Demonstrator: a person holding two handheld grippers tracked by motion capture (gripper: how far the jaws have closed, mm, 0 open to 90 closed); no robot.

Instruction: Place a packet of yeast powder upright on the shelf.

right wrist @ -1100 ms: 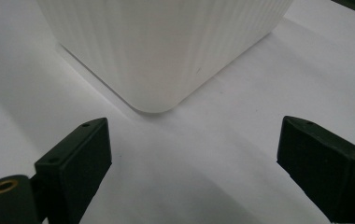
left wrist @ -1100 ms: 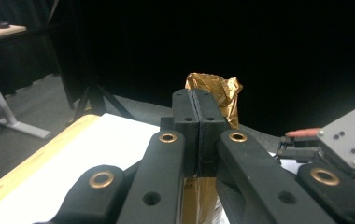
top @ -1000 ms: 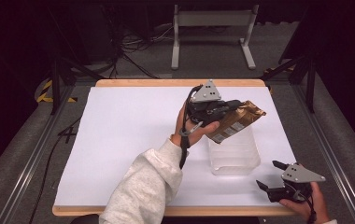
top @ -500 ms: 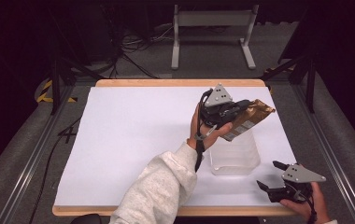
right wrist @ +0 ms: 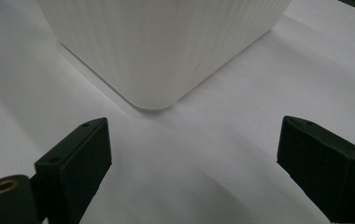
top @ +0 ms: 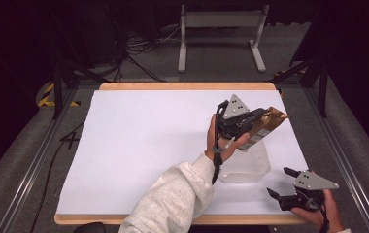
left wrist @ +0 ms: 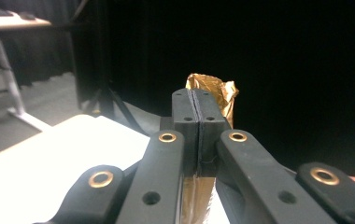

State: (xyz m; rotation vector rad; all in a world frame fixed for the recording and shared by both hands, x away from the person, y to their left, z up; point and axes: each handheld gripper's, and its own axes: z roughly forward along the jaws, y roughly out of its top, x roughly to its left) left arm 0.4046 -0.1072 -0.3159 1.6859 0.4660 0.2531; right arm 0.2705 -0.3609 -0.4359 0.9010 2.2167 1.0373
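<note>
**Gold packet held above the clear tub**

Dark curtains and a grey floor surround the table, whose white top has a wooden rim along its far and near edges. Beyond the far edge, cables lie tangled on the floor beside a pale metal stand.

Toward the right side of the table stands a clear tub, open at the top, with ribbed walls. In the right gripper view its rounded corner rises close ahead, standing on the white surface.

The left gripper is raised over the far part of the tub, held in the person's left hand, with a pale speckled sleeve reaching in from the near edge. Its jaws are clenched on a gold packet, which slants up and away to the right, its crumpled far end past the tub's far right corner. In the left gripper view the two black jaws are pressed together on the gold packet; its creased top stands above the fingertips and the rest hangs down between the jaw arms. Whether the packet's lower end touches the tub cannot be told.

The right gripper sits low at the near right corner of the table, in the person's right hand, just right of the tub and apart from it. Its jaws are spread wide with nothing between them; in the right gripper view the two black fingertips stand far apart, with white table between them.
</note>
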